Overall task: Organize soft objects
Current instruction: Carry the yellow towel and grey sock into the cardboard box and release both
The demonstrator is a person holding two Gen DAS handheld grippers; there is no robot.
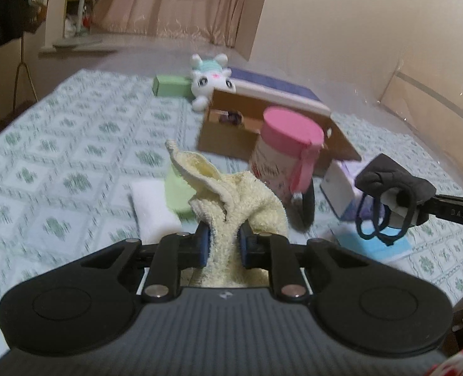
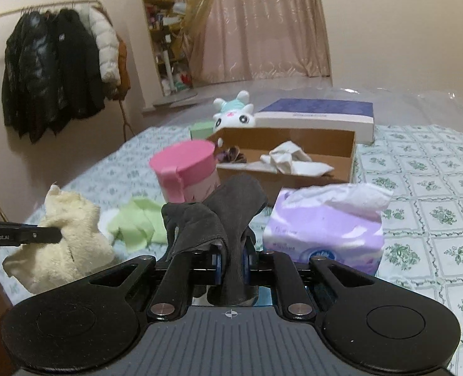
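My left gripper (image 1: 224, 241) is shut on a cream-yellow towel (image 1: 231, 200) and holds it above the bed; the towel also shows at the left of the right wrist view (image 2: 71, 238). My right gripper (image 2: 231, 260) is shut on a dark grey face mask (image 2: 222, 216), which shows at the right of the left wrist view (image 1: 394, 185). An open cardboard box (image 2: 350, 156) with a white cloth (image 2: 294, 159) inside stands behind. A white plush toy (image 2: 234, 114) lies behind the box. A green cloth (image 2: 137, 222) lies on the bed.
A pink-lidded wipes canister (image 2: 187, 169) stands in front of the box. A purple tissue pack (image 2: 322, 228) sits at the right. A white pad (image 1: 153, 210), a green box (image 1: 172, 85) and a blue-topped flat box (image 2: 319, 116) lie on the patterned bedspread (image 2: 419, 206). Coats (image 2: 53, 72) hang at left.
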